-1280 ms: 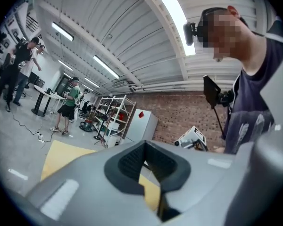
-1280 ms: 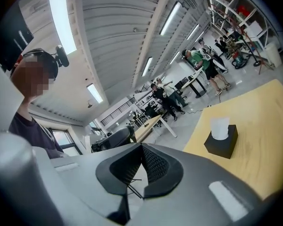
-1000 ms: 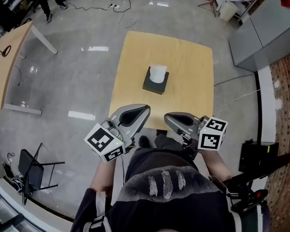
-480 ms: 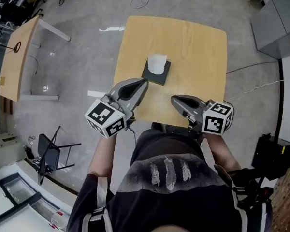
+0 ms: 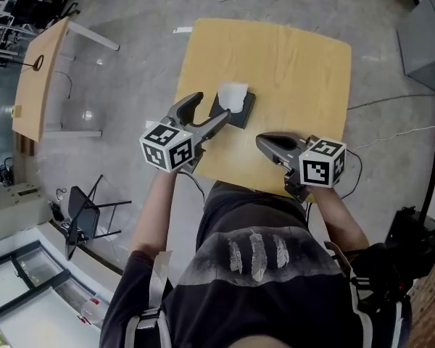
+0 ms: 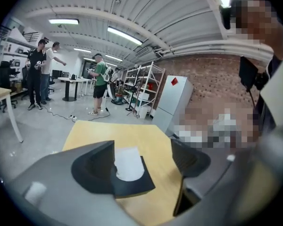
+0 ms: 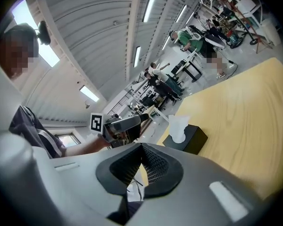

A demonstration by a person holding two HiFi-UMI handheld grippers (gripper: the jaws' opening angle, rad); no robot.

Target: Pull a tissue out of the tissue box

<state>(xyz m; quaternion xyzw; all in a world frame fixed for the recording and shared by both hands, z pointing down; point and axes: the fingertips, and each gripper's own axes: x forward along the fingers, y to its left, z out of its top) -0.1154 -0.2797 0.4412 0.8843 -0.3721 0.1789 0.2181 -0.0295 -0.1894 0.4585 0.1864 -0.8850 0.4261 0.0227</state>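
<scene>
Black tissue box (image 5: 243, 114) holds white tissue (image 5: 232, 96) on wooden table (image 5: 290, 56).

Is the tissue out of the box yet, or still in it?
In: the tissue sticks up from the top of the box.

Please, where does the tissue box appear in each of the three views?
Head view: the tissue box is just above centre, on the left part of the table.
Left gripper view: lower centre, close to the camera.
Right gripper view: right of centre, farther off.
Shared landmark: the white tissue standing out of its top, on the yellow table.
</scene>
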